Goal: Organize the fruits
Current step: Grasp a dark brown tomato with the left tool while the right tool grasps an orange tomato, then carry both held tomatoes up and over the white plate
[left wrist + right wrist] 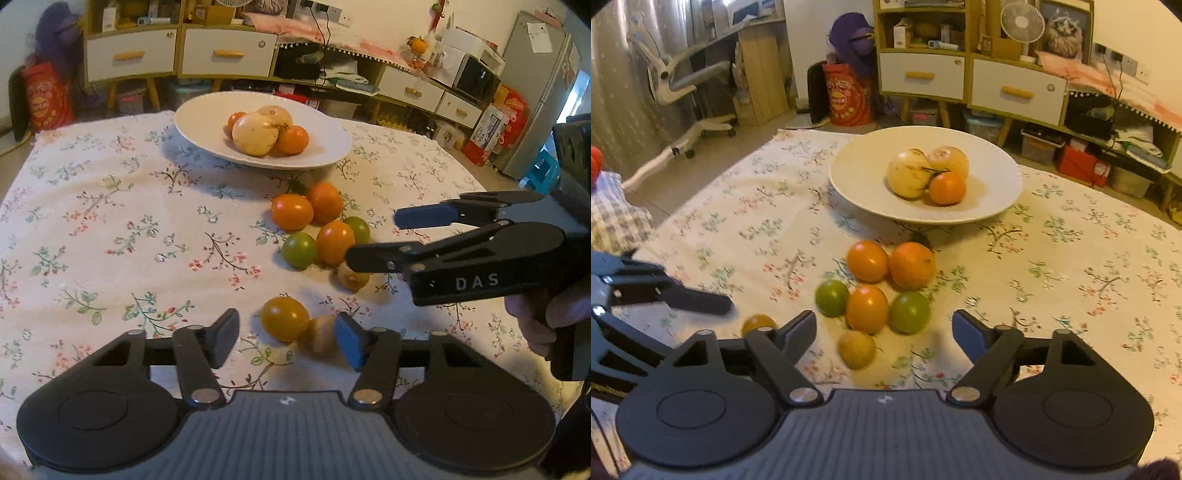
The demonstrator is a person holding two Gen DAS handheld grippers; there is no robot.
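A white plate point(207, 110) point(857, 173) at the far side of the table holds two pale yellow fruits point(255, 133) point(908, 177) and small oranges point(293, 139) point(947, 187). A cluster of orange point(291, 211) point(867, 260) and green fruits point(299, 249) point(832, 297) lies on the cloth in front of it. My left gripper point(288, 339) is open, its fingers either side of a yellow-orange fruit point(284, 318) and a small brown fruit point(322, 334). My right gripper point(884, 332) point(373, 236) is open above a small yellow fruit point(857, 349) point(352, 277).
A floral tablecloth point(110, 229) point(1071, 266) covers the table. Behind it stand drawer cabinets point(177, 55) point(971, 77), a red bag point(44, 98), a fridge point(535, 92) and an office chair point(687, 85).
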